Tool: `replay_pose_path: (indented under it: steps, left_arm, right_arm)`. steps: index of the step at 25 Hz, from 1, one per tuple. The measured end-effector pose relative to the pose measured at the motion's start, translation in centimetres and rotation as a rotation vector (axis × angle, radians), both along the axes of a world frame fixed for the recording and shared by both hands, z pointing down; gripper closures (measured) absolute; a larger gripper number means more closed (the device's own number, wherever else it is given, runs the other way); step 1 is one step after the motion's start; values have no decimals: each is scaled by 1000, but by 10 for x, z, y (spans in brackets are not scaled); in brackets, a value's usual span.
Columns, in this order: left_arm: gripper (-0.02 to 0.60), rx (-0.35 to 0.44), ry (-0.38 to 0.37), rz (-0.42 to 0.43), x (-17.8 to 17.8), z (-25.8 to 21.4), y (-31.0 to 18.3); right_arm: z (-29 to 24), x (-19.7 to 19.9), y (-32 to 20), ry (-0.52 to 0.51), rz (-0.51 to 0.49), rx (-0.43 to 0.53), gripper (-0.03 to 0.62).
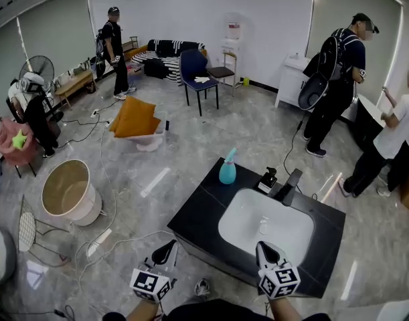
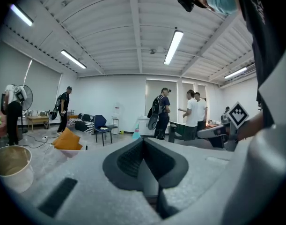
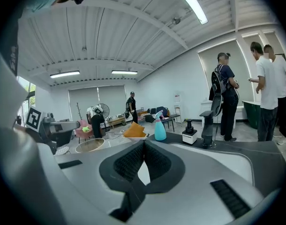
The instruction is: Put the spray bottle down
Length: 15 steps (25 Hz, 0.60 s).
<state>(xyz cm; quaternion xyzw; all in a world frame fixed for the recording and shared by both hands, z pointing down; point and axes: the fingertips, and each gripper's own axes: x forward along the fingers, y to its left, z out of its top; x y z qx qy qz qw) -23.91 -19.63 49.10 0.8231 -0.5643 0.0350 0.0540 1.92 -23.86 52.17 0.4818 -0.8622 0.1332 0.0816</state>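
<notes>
spray bottle (image 1: 227,168) upright at far corner of counter (image 1: 194,212) | left gripper (image 1: 165,251), right gripper (image 1: 266,250): closed, empty, well clear of it

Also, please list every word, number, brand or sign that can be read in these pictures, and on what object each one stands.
No text can be read.
The red label on the tall white unit at the far wall: too small to read.
The square black-and-white markers on the left gripper and right gripper: patterns, no words.
The turquoise plastic spray bottle: no print visible.
</notes>
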Motion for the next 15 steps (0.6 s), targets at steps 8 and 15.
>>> replay_pose_path:
  steps: [8, 15]
  left_arm:
    - [571, -10, 6, -71, 17, 5, 58]
    - [571, -7, 10, -119, 23, 9, 104]
  right_arm:
    - [6, 9, 41, 2, -76, -18, 594]
    - [8, 13, 75, -13, -114, -22, 594]
